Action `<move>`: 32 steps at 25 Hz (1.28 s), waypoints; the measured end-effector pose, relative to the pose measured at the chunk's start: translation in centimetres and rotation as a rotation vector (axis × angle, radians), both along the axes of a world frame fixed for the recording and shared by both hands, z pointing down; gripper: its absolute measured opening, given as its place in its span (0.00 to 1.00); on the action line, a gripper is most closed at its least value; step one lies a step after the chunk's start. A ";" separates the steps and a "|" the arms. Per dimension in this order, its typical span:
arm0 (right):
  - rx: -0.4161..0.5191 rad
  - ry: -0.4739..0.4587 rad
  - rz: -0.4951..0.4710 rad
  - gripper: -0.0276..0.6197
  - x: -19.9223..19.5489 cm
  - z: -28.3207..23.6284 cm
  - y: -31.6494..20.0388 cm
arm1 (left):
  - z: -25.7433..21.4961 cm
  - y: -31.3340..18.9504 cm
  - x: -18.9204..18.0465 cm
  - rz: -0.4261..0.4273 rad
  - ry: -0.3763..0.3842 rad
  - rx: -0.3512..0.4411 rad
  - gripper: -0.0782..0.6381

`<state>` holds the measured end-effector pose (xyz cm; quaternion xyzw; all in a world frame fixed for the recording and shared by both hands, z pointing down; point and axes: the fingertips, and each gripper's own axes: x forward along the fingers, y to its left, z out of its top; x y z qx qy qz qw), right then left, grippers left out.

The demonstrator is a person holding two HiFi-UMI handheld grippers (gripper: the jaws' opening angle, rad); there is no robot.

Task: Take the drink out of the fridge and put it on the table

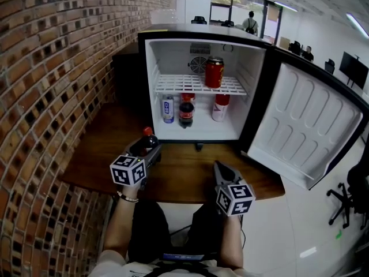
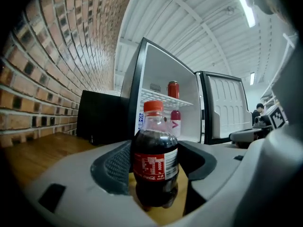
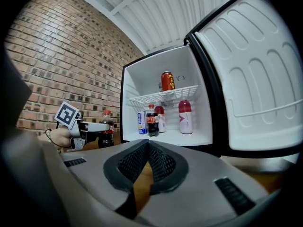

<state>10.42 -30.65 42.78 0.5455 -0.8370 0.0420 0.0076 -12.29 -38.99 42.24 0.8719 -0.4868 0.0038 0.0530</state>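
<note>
A small cola bottle [image 1: 147, 141] with a red cap stands upright on the wooden table [image 1: 184, 178], left of the fridge. My left gripper [image 1: 150, 150] is shut on it, and its dark pads [image 2: 115, 168] press on both sides of the bottle [image 2: 155, 155]. The right gripper view shows the same bottle [image 3: 106, 127] held in front of the brick wall. My right gripper [image 1: 221, 168] hovers over the table's front edge, with its jaws shut and nothing between them [image 3: 148, 148]. The open mini fridge [image 1: 202, 42] holds more drinks.
Inside the fridge, a red can [image 1: 214, 72] stands on the wire shelf. Below it are a blue-white can [image 1: 168, 109], another cola bottle [image 1: 186, 112] and a pink-capped bottle [image 1: 220, 107]. The fridge door [image 1: 305, 126] swings out right. A brick wall [image 1: 52, 85] runs along the left.
</note>
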 end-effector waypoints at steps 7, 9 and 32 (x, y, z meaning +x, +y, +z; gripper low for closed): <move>-0.003 0.004 -0.001 0.07 -0.3 0.2 0.0 | 2.2 0.0 -2.1 -0.059 -0.016 -0.003 0.53; 0.001 0.003 0.002 0.07 -0.2 0.0 0.1 | 2.7 -0.1 -2.4 -0.068 -0.017 -0.007 0.53; 0.001 -0.011 0.005 0.07 0.2 0.0 0.2 | 2.1 2.2 -2.4 -0.082 -0.052 0.078 0.54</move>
